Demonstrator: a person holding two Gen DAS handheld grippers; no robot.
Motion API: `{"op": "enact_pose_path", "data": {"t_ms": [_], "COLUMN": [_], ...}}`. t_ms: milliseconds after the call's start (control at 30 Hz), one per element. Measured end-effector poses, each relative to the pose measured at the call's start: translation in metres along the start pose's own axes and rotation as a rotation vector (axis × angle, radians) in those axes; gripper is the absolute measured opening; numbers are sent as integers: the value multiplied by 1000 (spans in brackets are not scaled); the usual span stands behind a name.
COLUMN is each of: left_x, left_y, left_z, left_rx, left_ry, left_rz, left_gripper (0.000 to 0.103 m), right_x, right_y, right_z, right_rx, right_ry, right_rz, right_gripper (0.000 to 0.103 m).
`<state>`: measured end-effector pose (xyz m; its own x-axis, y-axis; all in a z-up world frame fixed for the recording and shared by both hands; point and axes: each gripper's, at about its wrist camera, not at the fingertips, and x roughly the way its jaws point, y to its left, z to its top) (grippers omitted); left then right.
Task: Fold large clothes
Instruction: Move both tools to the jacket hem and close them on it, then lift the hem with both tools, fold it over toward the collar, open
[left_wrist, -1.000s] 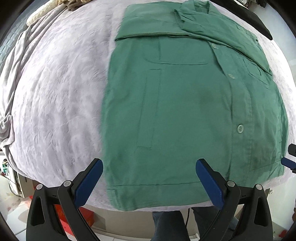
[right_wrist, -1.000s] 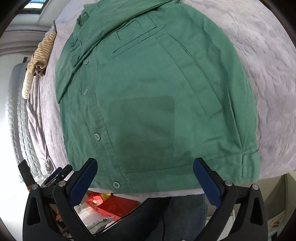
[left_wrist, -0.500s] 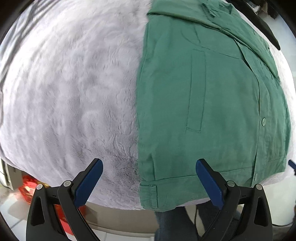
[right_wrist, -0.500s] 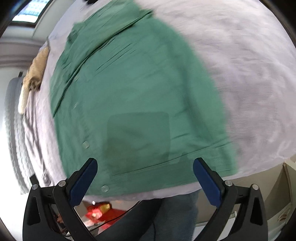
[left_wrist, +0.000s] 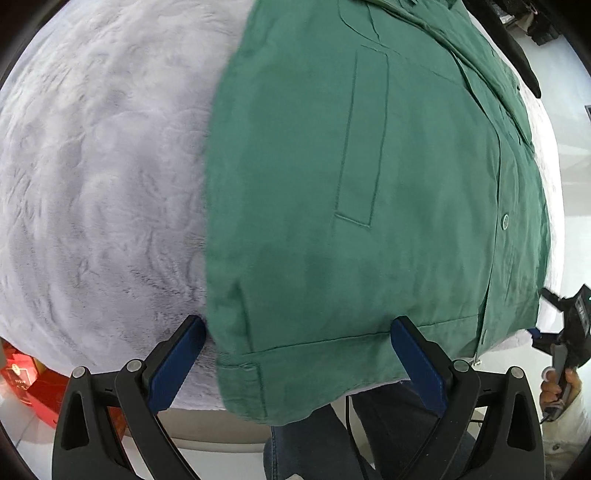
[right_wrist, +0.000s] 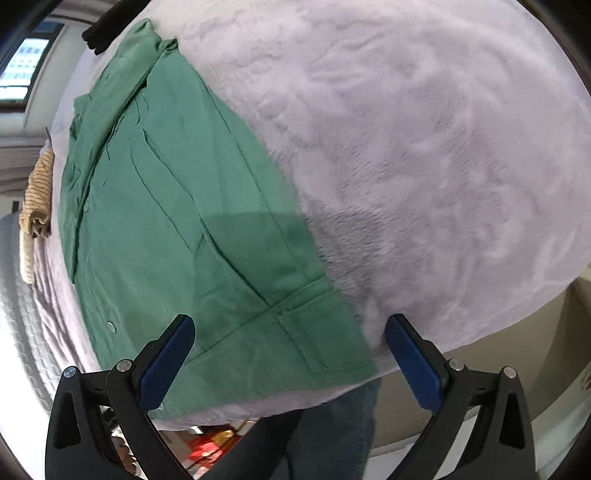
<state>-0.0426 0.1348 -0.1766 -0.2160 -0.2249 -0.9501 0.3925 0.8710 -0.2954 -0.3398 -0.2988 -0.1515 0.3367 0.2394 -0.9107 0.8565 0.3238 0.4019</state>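
A green shirt (left_wrist: 369, 206) lies flat on a soft gray blanket (left_wrist: 99, 192). Its bottom edge hangs a little over the near side of the bed.

The left claw (left_wrist: 297, 354) is wide open. It sits at the shirt's bottom left corner, with the corner between its blue pads (left_wrist: 417, 363). It holds nothing.

The right claw (right_wrist: 290, 354) is wide open too. It sits at the shirt's other bottom corner and holds nothing.

A striped cloth (right_wrist: 37, 199) lies far off by the bed's edge. A red box (left_wrist: 26, 384) sits low on the floor.
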Motion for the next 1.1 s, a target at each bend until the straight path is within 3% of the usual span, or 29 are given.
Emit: {"op": "enact_pose_path", "data": {"t_ms": [67, 167, 500, 600, 667, 700, 733, 767, 800, 833, 900, 1000, 1100], "left_x": [2, -1, 1, 1, 1, -2, -4, -7, -11, -13, -22, -45, -71], "left_y": [-9, -15, -24, -21, -19, -16, -14, -15, -16, -15, -16, -14, -17], "left_z": [4, 9, -4, -4, -2, -3, -4, -4, -3, -2, 1, 9, 21], "left_rx": [12, 20, 5, 3, 5, 11, 18, 28, 36, 36, 30, -11, -43], "left_ry": [-5, -9, -33, -35, -34, -32, -35, -35, -32, -31, -30, -61, -112], "left_rz": [-10, -30, -62, -51, -28, -22, -29, -45, -77, -92, -150, -278, -354], "left_gripper": [101, 101, 100, 91, 73, 66, 50, 37, 32, 28, 24, 24, 24], "right_x": [-8, -20, -2, 0, 3, 4, 6, 9, 11, 12, 6, -11, -26], "right_y": [7, 13, 3, 9, 11, 11, 11, 11, 11, 11, 13, 18, 34], "right_z": [1, 4, 0, -3, -4, -5, -6, -5, -5, -5, -5, 2, 17], "right_rx": [14, 32, 88, 67, 66, 71, 76, 74, 67, 63, 55, 62, 51], "right_ry": [-21, -40, 11, 20, 22, 26, 34, 50, 67, 70, 59, 55, 50], "right_rz": [151, 298, 253, 254, 246, 245, 230, 192, 150, 143, 195, 369, 493], "right_gripper": [103, 103, 103, 103, 101, 98, 80, 61, 17, 8, 8, 8, 8]}}
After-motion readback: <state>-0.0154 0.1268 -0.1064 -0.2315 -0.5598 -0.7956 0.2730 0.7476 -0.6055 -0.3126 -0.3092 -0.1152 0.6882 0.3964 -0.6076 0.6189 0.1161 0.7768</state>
